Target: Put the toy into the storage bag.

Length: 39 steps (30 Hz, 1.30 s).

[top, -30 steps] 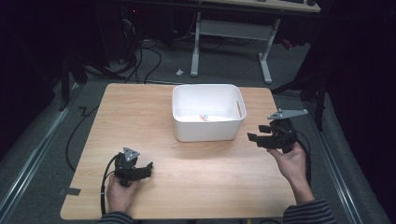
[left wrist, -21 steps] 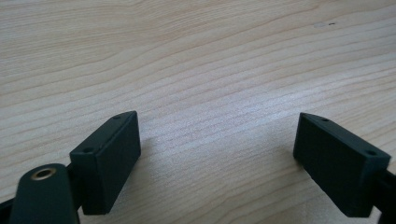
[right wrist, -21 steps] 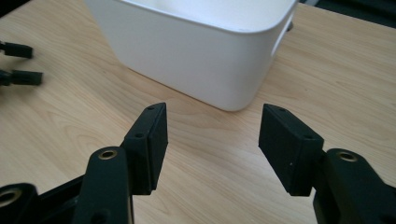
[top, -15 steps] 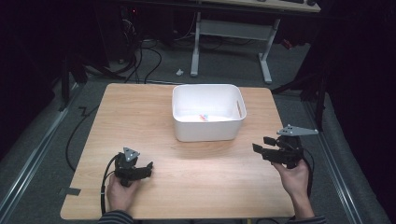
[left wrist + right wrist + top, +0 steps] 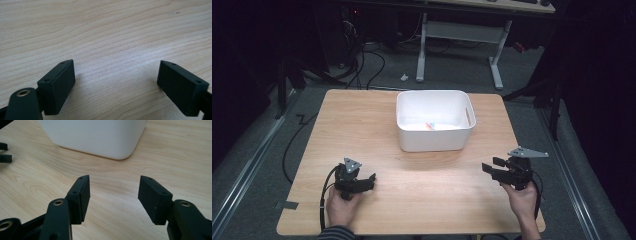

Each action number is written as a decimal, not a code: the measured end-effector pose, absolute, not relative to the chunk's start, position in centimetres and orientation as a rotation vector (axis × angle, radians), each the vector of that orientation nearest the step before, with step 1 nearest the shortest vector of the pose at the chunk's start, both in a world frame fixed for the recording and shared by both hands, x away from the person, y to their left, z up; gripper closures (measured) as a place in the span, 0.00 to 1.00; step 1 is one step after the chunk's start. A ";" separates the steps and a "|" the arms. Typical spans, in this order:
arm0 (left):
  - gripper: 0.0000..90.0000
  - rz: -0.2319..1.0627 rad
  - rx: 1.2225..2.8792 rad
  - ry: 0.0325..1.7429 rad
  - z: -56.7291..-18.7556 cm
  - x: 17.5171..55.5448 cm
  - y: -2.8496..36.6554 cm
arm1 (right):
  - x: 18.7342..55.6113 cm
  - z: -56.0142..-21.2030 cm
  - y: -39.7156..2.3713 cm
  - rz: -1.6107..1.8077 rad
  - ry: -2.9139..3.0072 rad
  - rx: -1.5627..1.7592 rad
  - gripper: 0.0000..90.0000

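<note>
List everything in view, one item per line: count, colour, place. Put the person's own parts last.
table: one, light wood, centre.
tub: one, white, far middle of the table.
small item: one, pink and pale, inside the tub; too small to identify.
desk frame: one, white, on the floor beyond the table.
cables: several, black, floor behind.
left tongs: one, black, near left, open.
right tongs: one, black, near right, open.
hands: two, near edge.
</note>
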<state>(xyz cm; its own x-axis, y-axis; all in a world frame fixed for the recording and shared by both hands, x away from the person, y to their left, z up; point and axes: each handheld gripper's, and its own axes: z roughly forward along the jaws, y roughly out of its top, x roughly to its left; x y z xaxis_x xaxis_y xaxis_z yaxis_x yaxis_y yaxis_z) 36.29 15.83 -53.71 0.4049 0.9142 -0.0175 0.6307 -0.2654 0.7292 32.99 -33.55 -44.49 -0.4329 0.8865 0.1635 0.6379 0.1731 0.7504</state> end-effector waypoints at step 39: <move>0.17 0.551 1.994 1.322 -53.7 36.4 15.8 | 33.8 -53.0 -33.4 0.850 2.033 1.492 0.31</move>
<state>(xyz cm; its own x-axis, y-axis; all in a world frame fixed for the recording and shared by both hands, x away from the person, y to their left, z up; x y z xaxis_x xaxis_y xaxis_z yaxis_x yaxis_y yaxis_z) 36.35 15.81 -53.70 0.3965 0.9179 -0.0178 0.6333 -0.2594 0.7292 33.84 -33.37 -53.04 -0.2941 0.9557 -0.0154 0.6604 0.2148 0.7195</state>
